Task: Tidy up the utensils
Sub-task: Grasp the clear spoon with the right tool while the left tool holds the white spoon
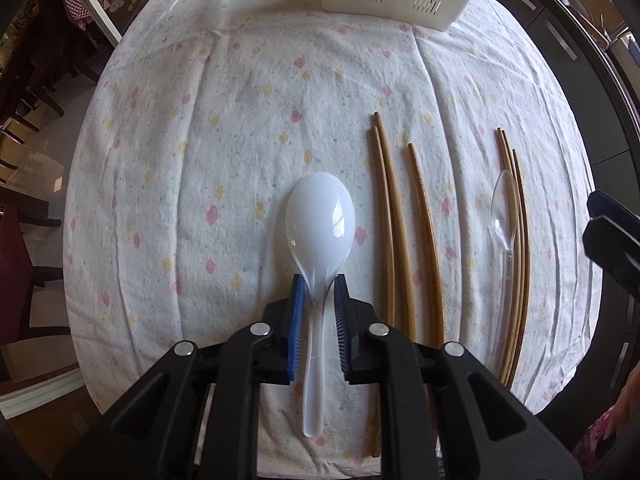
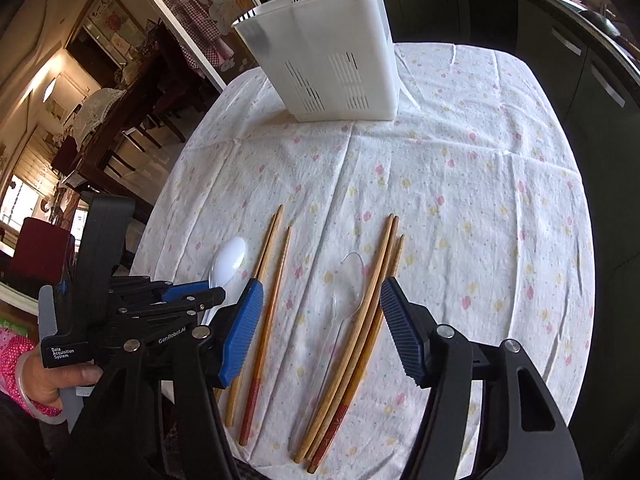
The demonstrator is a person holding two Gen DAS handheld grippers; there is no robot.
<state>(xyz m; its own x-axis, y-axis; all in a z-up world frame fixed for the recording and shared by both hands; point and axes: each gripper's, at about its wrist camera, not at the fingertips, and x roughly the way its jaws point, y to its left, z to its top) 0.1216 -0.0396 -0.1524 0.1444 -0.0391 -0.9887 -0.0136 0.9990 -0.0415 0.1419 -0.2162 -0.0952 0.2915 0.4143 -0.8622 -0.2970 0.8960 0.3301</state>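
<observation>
The left gripper (image 1: 319,280) straddles the neck of a white plastic spoon (image 1: 320,216), its blue pads (image 1: 297,320) closed onto the narrow stem just behind the bowl, a grip point likely chosen because the handle is slim enough to pinch while the broad bowl stays free ahead. The spoon appears to lie flat on the flowered cloth of the surface (image 1: 224,128), handle pointing back toward the holder. To its right rest three wooden chopsticks (image 1: 400,216), then a clear plastic spoon (image 2: 348,280) lying against another bundle of chopsticks (image 2: 372,300), all aligned lengthwise, handles toward the person, ready for pickup. The right gripper (image 2: 322,300) hovers spread wide above that second group, gripping nothing. At the far edge stands the white slotted utensil holder (image 2: 328,68), upright and open-topped, the probable destination.
</observation>
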